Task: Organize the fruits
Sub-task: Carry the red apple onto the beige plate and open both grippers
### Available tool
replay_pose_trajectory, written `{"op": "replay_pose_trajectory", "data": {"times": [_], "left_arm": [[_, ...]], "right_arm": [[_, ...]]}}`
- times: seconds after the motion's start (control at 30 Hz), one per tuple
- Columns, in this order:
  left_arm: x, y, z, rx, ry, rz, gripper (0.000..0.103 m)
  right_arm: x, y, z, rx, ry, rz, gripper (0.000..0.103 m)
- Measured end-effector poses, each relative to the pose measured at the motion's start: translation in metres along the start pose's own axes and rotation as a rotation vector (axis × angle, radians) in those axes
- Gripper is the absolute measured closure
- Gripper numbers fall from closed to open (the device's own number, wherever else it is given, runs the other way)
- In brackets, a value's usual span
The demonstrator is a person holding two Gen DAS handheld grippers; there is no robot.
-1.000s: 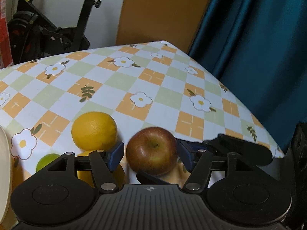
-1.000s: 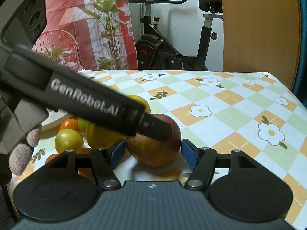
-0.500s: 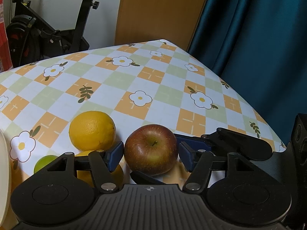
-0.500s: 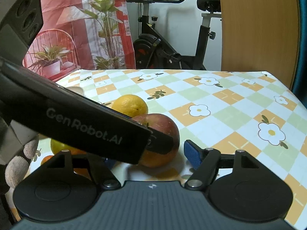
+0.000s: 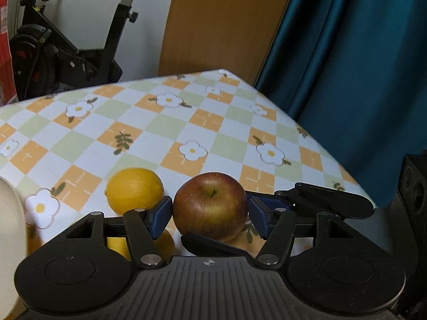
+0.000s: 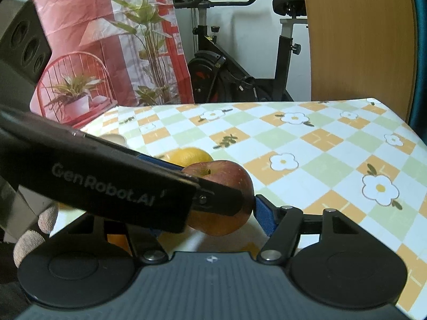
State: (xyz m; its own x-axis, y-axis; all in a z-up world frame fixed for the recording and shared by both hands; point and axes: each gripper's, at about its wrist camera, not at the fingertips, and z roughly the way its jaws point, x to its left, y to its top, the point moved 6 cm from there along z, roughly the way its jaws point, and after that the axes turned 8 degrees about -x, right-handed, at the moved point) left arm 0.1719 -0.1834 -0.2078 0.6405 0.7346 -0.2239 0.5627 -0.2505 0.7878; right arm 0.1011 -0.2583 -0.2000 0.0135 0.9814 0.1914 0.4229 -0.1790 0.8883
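Note:
A red apple (image 5: 210, 206) sits between the blue pads of my left gripper (image 5: 209, 214), which is shut on it and holds it above the checked tablecloth (image 5: 165, 128). It also shows in the right wrist view (image 6: 226, 186), between the pads of my right gripper (image 6: 210, 213). Whether the right pads press it is hidden by the left gripper's black body (image 6: 106, 176). An orange (image 5: 134, 190) lies on the cloth to the left, also in the right wrist view (image 6: 190, 156). More yellow fruit (image 5: 165, 240) lies under the left gripper.
A cream plate rim (image 5: 10, 229) is at the far left. The table's right edge (image 5: 315, 138) drops off beside a teal curtain (image 5: 360, 66). An exercise bike (image 6: 240, 74), a wooden panel (image 5: 221, 26) and potted plants (image 6: 72, 93) stand behind the table.
The apple has risen off the cloth with both grippers around it; the table and the other fruit have dropped lower in both views. The left gripper now crosses more of the right view.

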Motion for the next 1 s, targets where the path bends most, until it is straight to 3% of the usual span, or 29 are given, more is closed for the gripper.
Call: {"op": "replay_pose_trajectory", "data": {"times": [0.23, 0.47, 0.8, 1.0], "left_arm": [[0.021, 0.011, -0.034, -0.055, 0.019, -0.04, 0.038], [0.076, 0.017, -0.074, -0.108, 0.064, -0.148, 0.038], [0.179, 0.018, -0.088, -0.119, 0.166, -0.263, 0.037], [0.223, 0.018, -0.077, -0.086, 0.202, -0.307, 0.037]], "right_arm": [[0.031, 0.031, -0.001, -0.002, 0.031, -0.021, 0.035], [0.085, 0.059, 0.022, 0.032, 0.12, -0.08, 0.035], [0.177, 0.073, 0.107, 0.075, 0.241, -0.256, 0.035], [0.199, 0.068, 0.16, 0.127, 0.269, -0.232, 0.035]]}}
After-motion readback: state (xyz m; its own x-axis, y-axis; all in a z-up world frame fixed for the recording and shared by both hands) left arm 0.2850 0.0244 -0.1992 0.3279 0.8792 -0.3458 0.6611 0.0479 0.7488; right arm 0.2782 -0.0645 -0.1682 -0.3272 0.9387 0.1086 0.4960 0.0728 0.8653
